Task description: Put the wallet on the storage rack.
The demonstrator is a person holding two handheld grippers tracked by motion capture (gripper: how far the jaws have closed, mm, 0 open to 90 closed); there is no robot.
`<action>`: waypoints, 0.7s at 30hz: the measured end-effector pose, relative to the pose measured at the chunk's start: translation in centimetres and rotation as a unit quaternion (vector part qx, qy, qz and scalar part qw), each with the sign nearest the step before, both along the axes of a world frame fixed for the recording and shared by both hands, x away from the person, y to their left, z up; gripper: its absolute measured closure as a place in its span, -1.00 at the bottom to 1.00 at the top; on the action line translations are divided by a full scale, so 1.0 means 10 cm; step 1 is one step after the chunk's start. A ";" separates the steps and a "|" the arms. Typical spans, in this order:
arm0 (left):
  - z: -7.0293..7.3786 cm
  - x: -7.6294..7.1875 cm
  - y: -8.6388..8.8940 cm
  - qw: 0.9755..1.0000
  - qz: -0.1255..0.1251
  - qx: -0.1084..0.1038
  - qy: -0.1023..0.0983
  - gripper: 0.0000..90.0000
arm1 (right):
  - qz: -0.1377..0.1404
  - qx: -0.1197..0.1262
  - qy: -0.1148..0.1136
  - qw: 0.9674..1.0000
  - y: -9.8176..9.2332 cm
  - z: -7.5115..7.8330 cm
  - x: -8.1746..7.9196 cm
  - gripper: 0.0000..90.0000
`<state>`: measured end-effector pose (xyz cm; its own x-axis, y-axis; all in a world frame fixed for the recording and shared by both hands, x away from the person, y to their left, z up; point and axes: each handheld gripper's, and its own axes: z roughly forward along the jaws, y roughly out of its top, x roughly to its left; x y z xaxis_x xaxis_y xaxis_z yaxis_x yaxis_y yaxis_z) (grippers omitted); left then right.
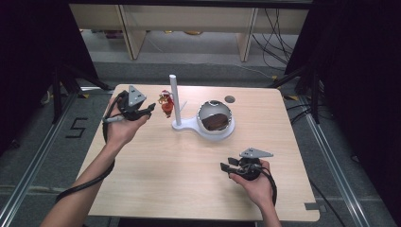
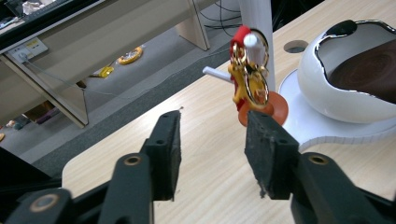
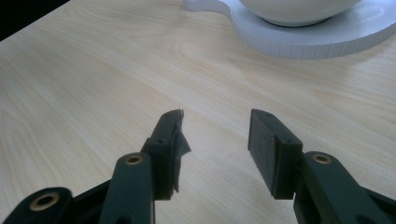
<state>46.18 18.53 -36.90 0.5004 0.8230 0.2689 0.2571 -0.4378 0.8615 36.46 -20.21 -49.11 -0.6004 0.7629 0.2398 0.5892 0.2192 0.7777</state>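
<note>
The keychain [image 2: 247, 79] hangs on a peg of the white stand [image 1: 175, 101], just beyond the left gripper [image 2: 212, 140], whose jaws stand apart and empty. The right gripper [image 3: 215, 140] rests open over the bench [image 1: 189, 179]. A careless pull-back could knock the keychain off.

My work surface is a light wood-grain table [image 1: 156, 175] with rounded corners and a round grommet hole [image 1: 230, 99] near its far edge. Directly on it sits a white stand base [image 1: 189, 126], carrying an upright white post [image 1: 174, 97] and a white bowl-like shell [image 1: 215, 120], its dark contents unclear.
</note>
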 end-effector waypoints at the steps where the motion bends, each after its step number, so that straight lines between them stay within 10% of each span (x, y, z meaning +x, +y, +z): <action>1: -0.03 -0.02 0.02 1.000 -0.006 -0.009 -0.003 0.10 | 0.000 -0.002 -0.011 1.000 -0.01 0.00 0.01 0.23; 13: -0.49 -0.41 0.38 0.998 -0.007 -0.056 0.000 -0.19 | -0.017 -0.002 -0.021 1.000 -0.10 0.00 -0.01 0.23; 21: -1.04 -0.74 0.61 0.995 0.011 -0.096 0.028 -0.19 | -0.029 0.020 -0.003 0.999 -0.13 -0.02 -0.02 0.22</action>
